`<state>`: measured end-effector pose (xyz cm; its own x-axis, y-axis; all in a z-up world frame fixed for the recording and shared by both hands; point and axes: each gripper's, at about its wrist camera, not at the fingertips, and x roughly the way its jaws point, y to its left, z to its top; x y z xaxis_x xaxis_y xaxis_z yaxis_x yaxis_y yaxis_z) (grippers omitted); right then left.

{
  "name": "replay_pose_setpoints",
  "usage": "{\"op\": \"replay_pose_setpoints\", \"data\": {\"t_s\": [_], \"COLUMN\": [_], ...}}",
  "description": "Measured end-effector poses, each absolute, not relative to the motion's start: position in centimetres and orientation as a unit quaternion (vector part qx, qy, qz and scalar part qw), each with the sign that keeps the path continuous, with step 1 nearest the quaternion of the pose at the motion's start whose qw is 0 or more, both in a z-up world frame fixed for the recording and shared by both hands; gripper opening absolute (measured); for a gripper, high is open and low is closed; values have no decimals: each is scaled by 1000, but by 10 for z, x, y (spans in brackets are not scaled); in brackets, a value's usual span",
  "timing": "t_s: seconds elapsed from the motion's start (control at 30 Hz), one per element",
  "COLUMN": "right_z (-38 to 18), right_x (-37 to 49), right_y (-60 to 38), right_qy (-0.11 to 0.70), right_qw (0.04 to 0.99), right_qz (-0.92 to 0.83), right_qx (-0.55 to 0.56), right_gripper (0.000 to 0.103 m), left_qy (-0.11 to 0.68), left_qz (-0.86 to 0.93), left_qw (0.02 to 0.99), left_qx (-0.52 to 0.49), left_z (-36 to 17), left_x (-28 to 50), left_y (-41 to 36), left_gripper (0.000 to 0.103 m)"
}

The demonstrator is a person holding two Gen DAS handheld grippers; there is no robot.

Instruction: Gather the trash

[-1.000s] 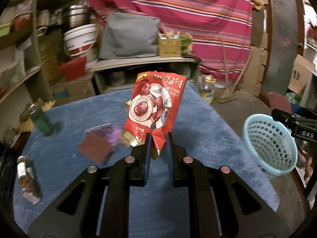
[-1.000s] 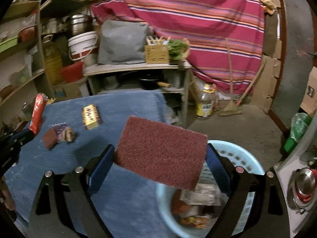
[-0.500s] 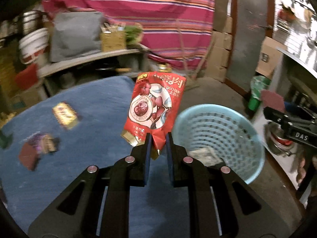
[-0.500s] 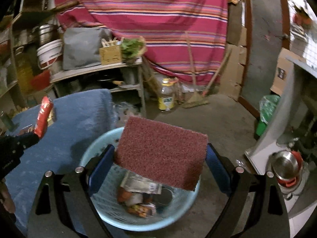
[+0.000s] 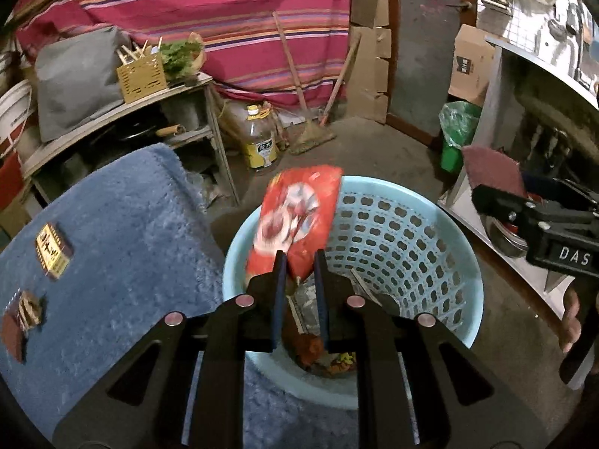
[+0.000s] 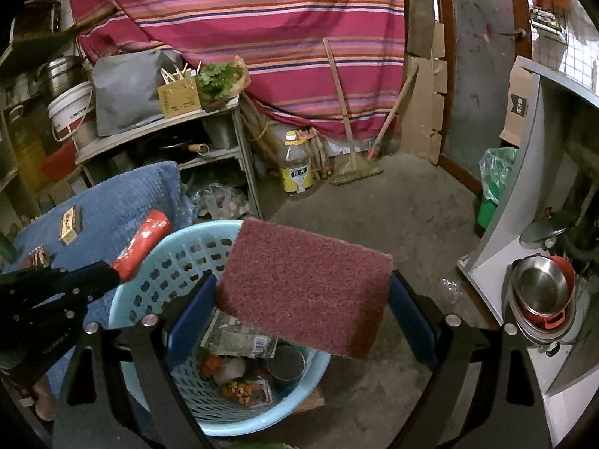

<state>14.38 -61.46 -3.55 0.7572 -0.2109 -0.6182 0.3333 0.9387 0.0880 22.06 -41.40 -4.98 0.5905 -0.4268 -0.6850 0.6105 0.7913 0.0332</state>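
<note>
While its jaws are easing apart, the left gripper (image 5: 299, 258) hangs over the pale blue perforated plastic basket (image 5: 408, 224), with the lower corner of a glossy red snack packet (image 5: 299, 213) between the blue pads; the packet is blurred and tilted toward one o'clock, its body above the basket's near rim. Whether the pads press on the packet cannot be told for certain, though a gap shows on the right side.

Seen from the right wrist, the right gripper (image 6: 303, 292) stands spread wide, its two blue pads clamped on the short ends of a flat, dark red rectangular scouring pad (image 6: 307, 284), which sits directly over the basket's mouth. Crumpled wrappers (image 6: 239, 340) and a dark round lid (image 6: 286, 363) lie on the basket's bottom.

At nine o'clock of the basket, touching it, is a table draped in a fuzzy blue cloth (image 5: 123, 247). On it rest a small yellow box (image 5: 52, 250) and, toward eight o'clock, a scrap of brown wrapper (image 5: 30, 308).
</note>
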Motion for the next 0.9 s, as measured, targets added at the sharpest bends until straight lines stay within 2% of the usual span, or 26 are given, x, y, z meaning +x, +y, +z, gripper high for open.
{"op": "replay_pose_setpoints", "data": {"t_s": [0.03, 0.1, 0.17, 0.27, 0.4, 0.47, 0.8, 0.9], "right_z": [-37, -39, -39, -41, -47, -50, -48, -54], "right_x": [144, 145, 145, 146, 155, 160, 192, 198], "right_y": [-615, -617, -616, -614, -601, -591, -552, -543], "right_qy": [318, 319, 320, 320, 329, 333, 333, 339], "right_qw": [932, 931, 931, 931, 929, 929, 931, 928], "right_qz": [-146, -147, -146, -146, -138, -136, -135, -146], "right_qx": [97, 99, 99, 98, 93, 84, 65, 59], "right_gripper": [89, 89, 89, 89, 89, 89, 90, 94], "left_qy": [343, 341, 340, 339, 326, 323, 304, 302], "left_qz": [-294, -286, -280, -263, -231, -218, -165, -147], "left_qw": [882, 887, 891, 898, 913, 919, 938, 942], "left_qx": [132, 124, 107, 97, 78, 60, 31, 29], "left_z": [-50, -48, -45, -40, -30, -24, -8, -6], "left_x": [221, 222, 223, 226, 227, 229, 238, 242], "left_y": [-415, -413, -406, -391, -364, -347, -276, -249], "left_gripper": [21, 42, 52, 59, 80, 86, 94, 95]}}
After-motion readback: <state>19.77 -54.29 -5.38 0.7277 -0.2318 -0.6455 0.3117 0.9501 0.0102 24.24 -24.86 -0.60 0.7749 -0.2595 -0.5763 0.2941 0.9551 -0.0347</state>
